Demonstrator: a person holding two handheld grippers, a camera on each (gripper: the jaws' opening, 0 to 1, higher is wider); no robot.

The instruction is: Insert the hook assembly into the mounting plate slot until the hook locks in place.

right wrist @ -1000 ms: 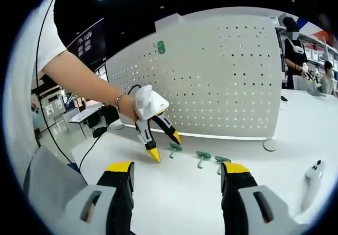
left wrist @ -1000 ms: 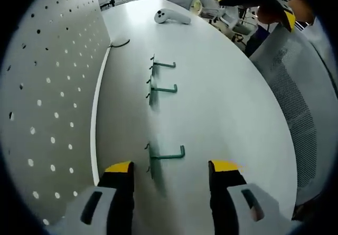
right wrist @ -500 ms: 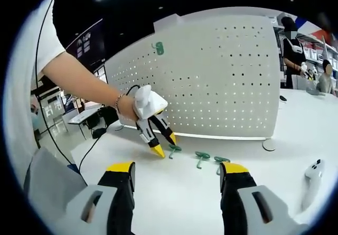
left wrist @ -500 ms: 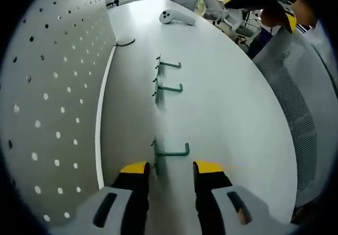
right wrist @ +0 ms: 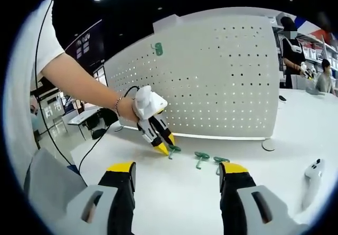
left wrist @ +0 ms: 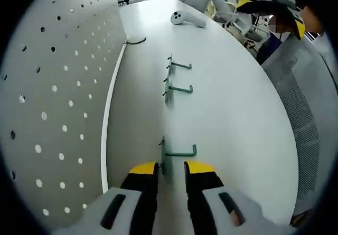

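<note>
Three green hooks lie in a row on the white table beside the upright white pegboard (left wrist: 58, 87) (right wrist: 222, 76). My left gripper (left wrist: 170, 167) has its jaws drawn close around the base of the nearest hook (left wrist: 177, 152), which still rests on the table. From the right gripper view, that gripper (right wrist: 164, 149) touches the leftmost hook (right wrist: 173, 148), held by a person's bare arm. The other two hooks (left wrist: 178, 89) (left wrist: 179, 65) lie farther along. My right gripper (right wrist: 177, 167) hangs open above the table with nothing between its fingers.
A green hook (right wrist: 157, 48) hangs high on the pegboard. A white controller (left wrist: 187, 17) (right wrist: 312, 171) lies at the table's far end, and a dark cable (left wrist: 136, 41) curls near the board's foot. The table's curved edge (left wrist: 280, 129) borders a mesh chair. People stand at the back right (right wrist: 292, 39).
My left gripper's jaws have narrowed from wide apart to close around the nearest hook's base and moved forward to it. The right gripper has stayed open and still.
</note>
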